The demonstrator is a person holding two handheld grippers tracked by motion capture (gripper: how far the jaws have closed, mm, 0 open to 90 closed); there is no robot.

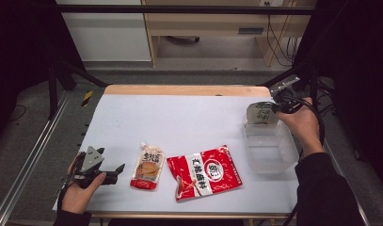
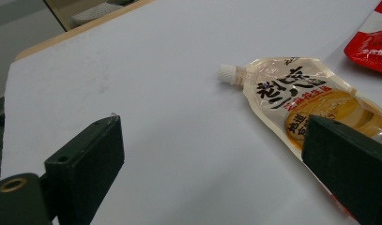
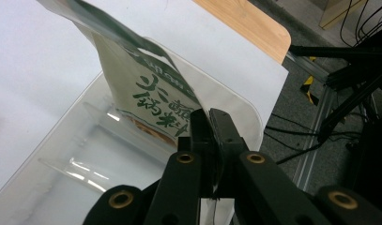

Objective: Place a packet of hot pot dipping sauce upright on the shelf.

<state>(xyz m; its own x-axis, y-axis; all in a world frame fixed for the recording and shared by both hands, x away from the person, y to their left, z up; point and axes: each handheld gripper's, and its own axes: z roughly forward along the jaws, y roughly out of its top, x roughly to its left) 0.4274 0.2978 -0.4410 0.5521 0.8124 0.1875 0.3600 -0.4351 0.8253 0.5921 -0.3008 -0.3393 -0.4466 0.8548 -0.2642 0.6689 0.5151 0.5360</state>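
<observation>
Green-printed pouch (image 3: 146,93) is pinched by one edge in the right tongs (image 3: 211,123), hanging above the far end of the clear plastic bin (image 1: 269,153) at the right side of the counter (image 1: 189,117). In the right gripper view the jaws are clenched flat on the pouch edge, with the pouch body curling up and away over the bin rim. High view agrees: pouch (image 1: 261,113) sits over the bin's far wall, not inside it yet.

Left tongs (image 1: 115,172) are released, jaws wide apart with nothing between them, parked low near the front left corner. The spouted sauce pouch (image 2: 310,101) lies flat just beside them; the red seasoning packet (image 1: 204,172) lies next to that, toward the bin.

Risks, my read:
- Grip is on a thin edge only. Floppy film could slip out early and land on the rim or outside the bin.
- Pouch hangs over the far wall rather than the middle. Let go here and it may drape over the edge or tip onto the counter.
- Bin looks light. A nudge from the tongs or the pouch dragging on the rim could shift it.

Hard to make out:
- Pouch's lower end is behind the bin wall and glare in the right gripper view, so I can't tell whether it touches the bin floor.
- Pouch print partly readable only, contents unknown.
- Red packet is cut off at the frame corner in the left gripper view.
- Bin appears empty but the clear walls and reflections make that unsure.
</observation>
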